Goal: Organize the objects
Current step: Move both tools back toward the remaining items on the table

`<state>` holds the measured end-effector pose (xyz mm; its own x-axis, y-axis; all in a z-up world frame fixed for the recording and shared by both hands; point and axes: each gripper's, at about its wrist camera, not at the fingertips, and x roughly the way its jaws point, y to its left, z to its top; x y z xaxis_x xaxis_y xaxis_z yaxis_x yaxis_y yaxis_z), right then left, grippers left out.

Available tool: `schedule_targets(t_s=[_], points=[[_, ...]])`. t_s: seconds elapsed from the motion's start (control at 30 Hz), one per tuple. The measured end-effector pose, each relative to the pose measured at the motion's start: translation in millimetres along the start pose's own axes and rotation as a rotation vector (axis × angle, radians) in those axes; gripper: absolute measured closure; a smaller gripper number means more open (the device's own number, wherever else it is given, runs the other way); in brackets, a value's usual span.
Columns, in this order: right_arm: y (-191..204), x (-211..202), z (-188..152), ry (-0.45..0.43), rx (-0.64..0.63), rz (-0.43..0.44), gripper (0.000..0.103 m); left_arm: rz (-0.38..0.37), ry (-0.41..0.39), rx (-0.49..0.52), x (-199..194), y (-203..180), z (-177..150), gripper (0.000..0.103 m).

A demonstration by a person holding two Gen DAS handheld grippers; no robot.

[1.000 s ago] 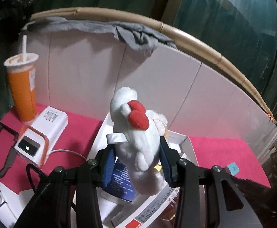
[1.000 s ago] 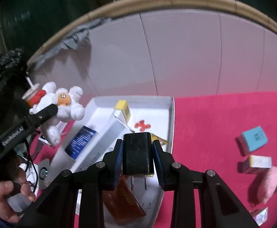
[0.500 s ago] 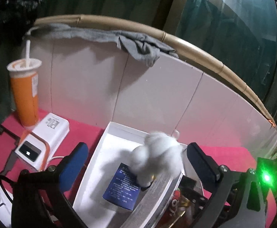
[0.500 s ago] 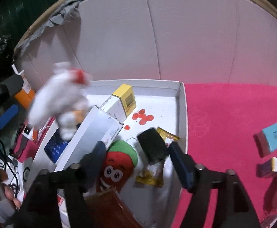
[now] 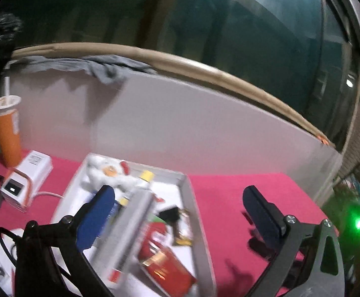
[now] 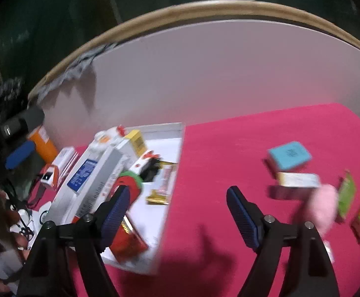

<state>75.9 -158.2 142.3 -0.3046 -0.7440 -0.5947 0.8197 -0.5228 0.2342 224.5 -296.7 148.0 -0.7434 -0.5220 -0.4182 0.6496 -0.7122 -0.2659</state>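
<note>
Both tongs hang spread and empty above the pink surface (image 6: 229, 148): the left tongs (image 5: 180, 208) over the white tray (image 5: 199, 222), the right tongs (image 6: 177, 205) beside its right wall. Motion blur smears the tray's contents. The white plush toy (image 5: 105, 173) lies at the tray's far end, and the black charger (image 5: 170, 214) sits near the right wall. A blue box (image 6: 290, 154) and a pink fuzzy thing (image 6: 323, 208) lie well apart to the right. An orange cup (image 5: 7, 133) stands left by the partition.
</note>
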Motion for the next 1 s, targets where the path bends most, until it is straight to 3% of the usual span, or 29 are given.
schedule_targets(t_s=[0.17,0.33,0.47,0.6,0.73,0.9,1.0], points=[[-58.5,-47.2,-10.3,-0.076,0.088,-0.107,0.014,-0.060,0.102,0.100,21.3,-45.9,-29.1,0.000],[-126.7,-84.0,-26.5,-0.104,0.225,-0.249,0.012,-0.061,0.185,0.188,40.5,-89.2,-59.3,0.000],[-173.1,-100.7,-41.2,-0.084,0.273,-0.385,0.008,-0.047,0.234,0.254,50.7,-115.7,-75.8,0.000],[-218.8,-107.8,-60.6,-0.011,0.340,-0.499,0.001,-0.047,0.290,0.324,60.3,-138.3,-96.2,0.000],[-249.6,-103.1,-75.6,0.061,0.419,-0.514,0.001,-0.111,0.349,0.380,65.6,-153.9,-116.7,0.000],[-249.9,-94.9,-82.7,0.105,0.411,-0.469,0.001,-0.301,0.418,0.496,61.1,-178.5,-145.2,0.000],[-241.8,-87.3,-78.9,0.101,0.366,-0.476,0.001,-0.321,0.405,0.560,58.9,-193.9,-153.3,0.000]])
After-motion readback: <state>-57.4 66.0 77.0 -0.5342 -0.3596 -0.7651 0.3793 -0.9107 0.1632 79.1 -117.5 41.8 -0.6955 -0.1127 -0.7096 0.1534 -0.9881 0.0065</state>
